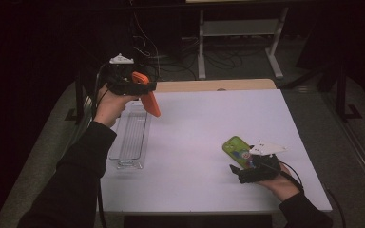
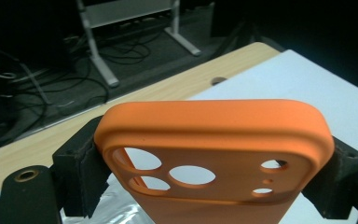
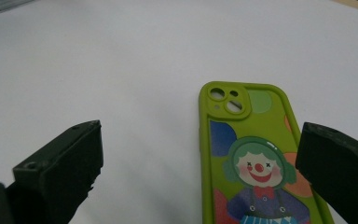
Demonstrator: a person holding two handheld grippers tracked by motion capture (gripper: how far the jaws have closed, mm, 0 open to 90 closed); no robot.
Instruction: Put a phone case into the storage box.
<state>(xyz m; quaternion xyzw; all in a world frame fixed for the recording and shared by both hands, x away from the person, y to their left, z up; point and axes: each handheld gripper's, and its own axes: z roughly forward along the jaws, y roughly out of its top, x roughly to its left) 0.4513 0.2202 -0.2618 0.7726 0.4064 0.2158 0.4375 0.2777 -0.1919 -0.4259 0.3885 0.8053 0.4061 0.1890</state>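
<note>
My left gripper [image 1: 140,88] is clamped on the orange case [image 1: 148,97], held in the air just above the clear tray's [image 1: 129,142] far end. My right gripper [image 1: 247,170] hangs wide open and empty over the green case [image 1: 234,148], well right of the tray. Neither case is in the tray, so I judge both are left to do.

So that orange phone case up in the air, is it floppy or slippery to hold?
The orange phone case probably flexes a little: it is an empty shell with camera cut-outs. It seems light, hanging from the left hand-held gripper pinching only its top end. Its matte surface likely grips rather than slips.
</note>
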